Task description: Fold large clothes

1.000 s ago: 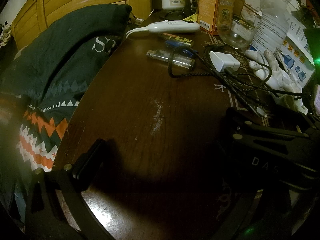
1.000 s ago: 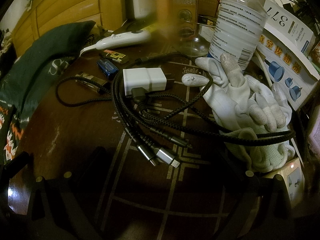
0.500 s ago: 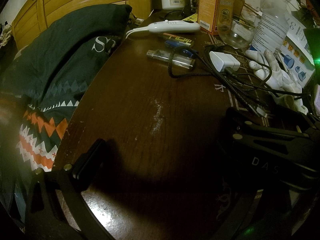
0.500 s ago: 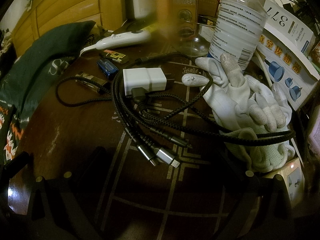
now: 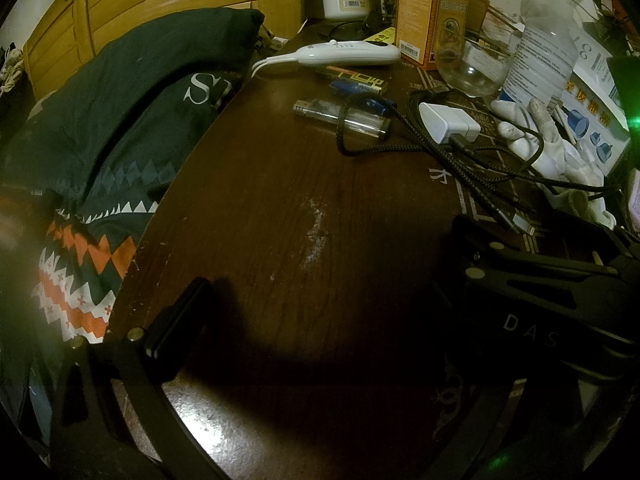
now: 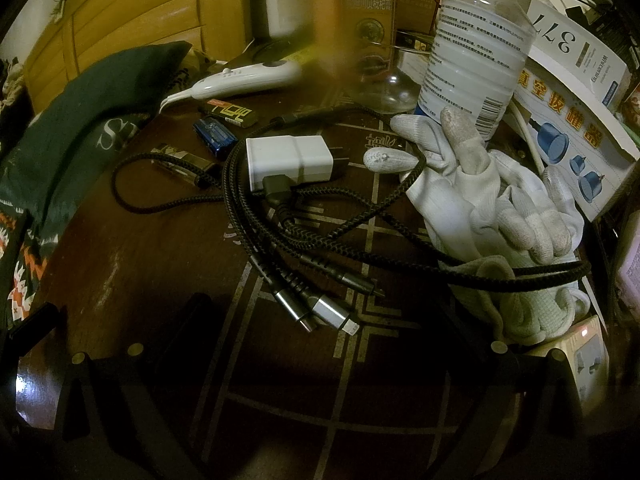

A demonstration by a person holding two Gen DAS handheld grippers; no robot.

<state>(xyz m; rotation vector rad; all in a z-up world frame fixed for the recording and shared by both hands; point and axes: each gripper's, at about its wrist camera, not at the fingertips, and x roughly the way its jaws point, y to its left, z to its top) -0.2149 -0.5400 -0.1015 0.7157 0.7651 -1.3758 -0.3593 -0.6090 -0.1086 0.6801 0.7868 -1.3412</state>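
**While both claws rest spread over the table, the garment lies off to the left**

Largest first: the dark table runs under and ahead of both claws. Left of the left claw, the garment is bunched against the table's edge, dark cloth with an orange and white zigzag band nearest the claw; no finger touches it. From the right claw it shows far left as well.

Left claw: jaws spread wide, nothing between them, its left finger low over bare wood. The right claw's black body sits just to its right.

Right claw: jaws also wide apart and empty, fingers dark at the lower corners. Straight ahead of it lies a tangle of braided cable with its plugs pointing at the claw. Ahead right is a heap of white gloves, beyond them a bottle. A white charger sits farther ahead, on the cable.
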